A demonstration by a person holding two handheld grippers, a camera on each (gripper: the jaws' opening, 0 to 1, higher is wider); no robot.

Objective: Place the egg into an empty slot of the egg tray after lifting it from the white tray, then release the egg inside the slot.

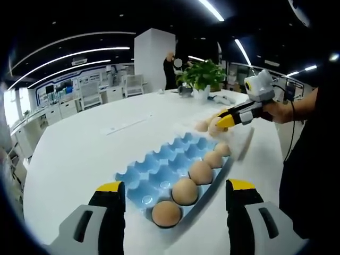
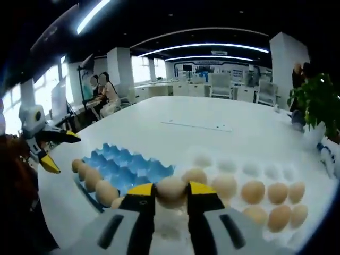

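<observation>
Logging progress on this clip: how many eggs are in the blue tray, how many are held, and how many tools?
Eggs in the blue tray: 5
Egg held in the right tool: 1
Tools, counting the left tool: 2
Total: 8

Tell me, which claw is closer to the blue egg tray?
Left. The left claw hangs open right at the end of the blue egg tray; the right claw is over the white tray beside it, gripping an egg.

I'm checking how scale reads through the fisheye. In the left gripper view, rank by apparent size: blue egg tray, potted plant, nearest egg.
1. blue egg tray
2. potted plant, though it stands farther off
3. nearest egg
</observation>
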